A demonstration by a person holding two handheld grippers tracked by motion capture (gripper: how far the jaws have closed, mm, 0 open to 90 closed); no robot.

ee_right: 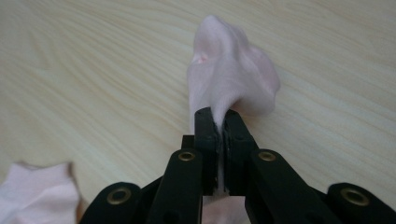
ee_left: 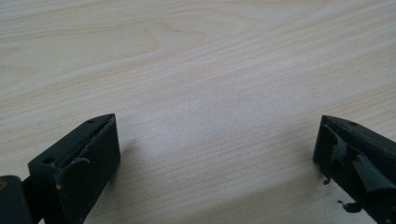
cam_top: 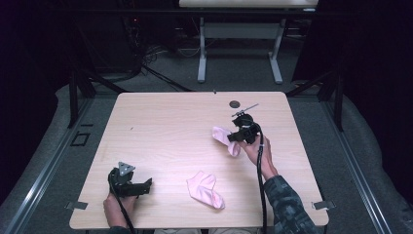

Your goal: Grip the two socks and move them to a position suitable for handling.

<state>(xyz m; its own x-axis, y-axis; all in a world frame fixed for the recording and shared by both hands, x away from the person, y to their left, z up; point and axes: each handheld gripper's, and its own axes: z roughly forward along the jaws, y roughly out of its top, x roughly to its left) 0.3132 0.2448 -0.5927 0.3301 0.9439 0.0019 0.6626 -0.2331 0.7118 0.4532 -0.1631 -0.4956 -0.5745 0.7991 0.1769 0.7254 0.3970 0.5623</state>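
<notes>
The right gripper [cam_top: 237, 137] had its fingers [ee_right: 206, 135] pressed nearly together on a fold of a pink sock [ee_right: 232, 74], the cloth pinched between the pads and bunching up beyond the tips. In the high view that held sock [cam_top: 225, 138] trailed out from the fingers toward the middle of the worktop [cam_top: 165, 126], part of it under the gripper. A second pink sock [cam_top: 206, 189] lay flat on the wood, well apart from those fingers, nearer the person's edge and between the two grippers. The left gripper [cam_top: 147, 184] rested low on the worktop with its fingers [ee_left: 91, 158] spread wide and nothing between them but bare wood; the second sock lay just beyond their tips, not touching.
</notes>
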